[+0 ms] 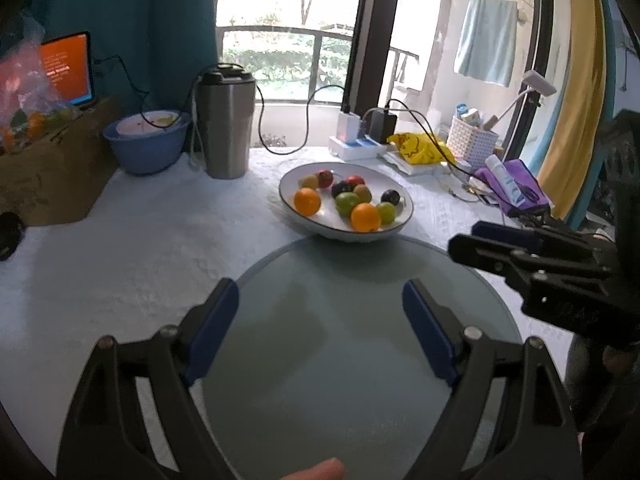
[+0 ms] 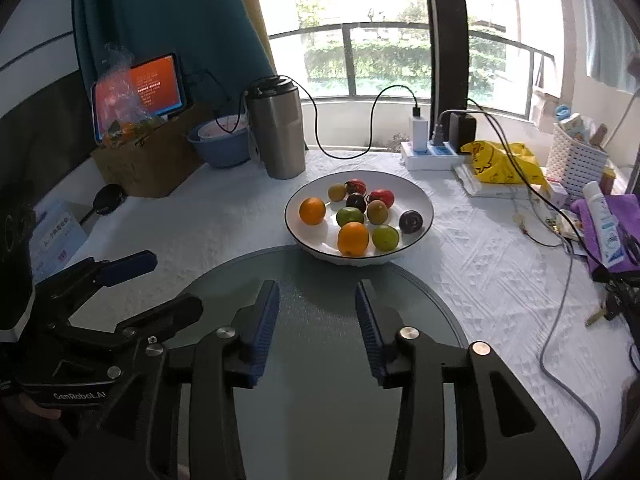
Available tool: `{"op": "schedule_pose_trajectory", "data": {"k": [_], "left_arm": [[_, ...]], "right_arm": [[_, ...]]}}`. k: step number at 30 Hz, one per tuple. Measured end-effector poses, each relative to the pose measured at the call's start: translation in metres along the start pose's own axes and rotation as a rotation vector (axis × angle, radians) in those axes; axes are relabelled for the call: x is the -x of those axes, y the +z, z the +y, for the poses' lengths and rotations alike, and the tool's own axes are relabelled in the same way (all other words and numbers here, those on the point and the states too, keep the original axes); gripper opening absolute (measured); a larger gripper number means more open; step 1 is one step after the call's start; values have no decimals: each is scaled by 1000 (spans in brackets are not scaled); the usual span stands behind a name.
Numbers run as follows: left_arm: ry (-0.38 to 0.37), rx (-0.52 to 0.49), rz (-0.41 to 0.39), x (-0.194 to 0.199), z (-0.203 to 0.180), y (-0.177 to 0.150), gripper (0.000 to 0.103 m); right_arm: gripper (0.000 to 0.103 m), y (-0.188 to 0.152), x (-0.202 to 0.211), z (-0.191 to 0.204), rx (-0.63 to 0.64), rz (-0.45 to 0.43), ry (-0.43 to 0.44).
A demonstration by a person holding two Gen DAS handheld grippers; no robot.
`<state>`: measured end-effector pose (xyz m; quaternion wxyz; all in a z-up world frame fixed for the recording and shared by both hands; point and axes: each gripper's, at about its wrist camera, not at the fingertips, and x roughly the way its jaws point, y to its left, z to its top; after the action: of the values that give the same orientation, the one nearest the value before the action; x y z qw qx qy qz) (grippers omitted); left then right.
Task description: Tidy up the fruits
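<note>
White-glazed and dark-rimmed, a shallow bowl (image 2: 424,200) sits mid-surface, holding the fruit in one loose heap: two oranges (image 2: 353,239), green and brown round fruits, red ones and dark plums (image 2: 411,221). Its near edge touches a round frosted-glass disc (image 2: 320,420), bare and likely meant as the sorting spot. Both grippers hover over that disc, aimed at the bowl. The left gripper (image 1: 320,320) has its blue-padded fingers (image 1: 214,332) spread wide, empty. The right gripper (image 2: 317,320) keeps its fingers narrower, also empty. Each is open, probably readied for a first pick. Clear room lies between disc and bowl. Behind the bowl stand a steel tumbler (image 2: 276,128) and a power strip (image 2: 432,156); cables (image 2: 560,308) trail along the right side of the white textured surface (image 2: 480,272).
</note>
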<state>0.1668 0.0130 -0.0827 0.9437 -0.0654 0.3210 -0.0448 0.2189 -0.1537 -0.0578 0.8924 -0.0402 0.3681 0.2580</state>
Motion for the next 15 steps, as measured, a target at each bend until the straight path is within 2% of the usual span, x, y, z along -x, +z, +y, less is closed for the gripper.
{"op": "schedule_pose_trajectory", "data": {"k": [6,10,15], "left_arm": [[4,-4,-42,25,-5,0,86],[-26,1,-55,44,-8,5,86],[-8,-37,-169,80,-17,12,86]], "right_arm": [[42,-2,27,5,2,-43,-25],[42,1,45,8,7,-79,-37],[42,7,76,14,21,-145,-47]]}}
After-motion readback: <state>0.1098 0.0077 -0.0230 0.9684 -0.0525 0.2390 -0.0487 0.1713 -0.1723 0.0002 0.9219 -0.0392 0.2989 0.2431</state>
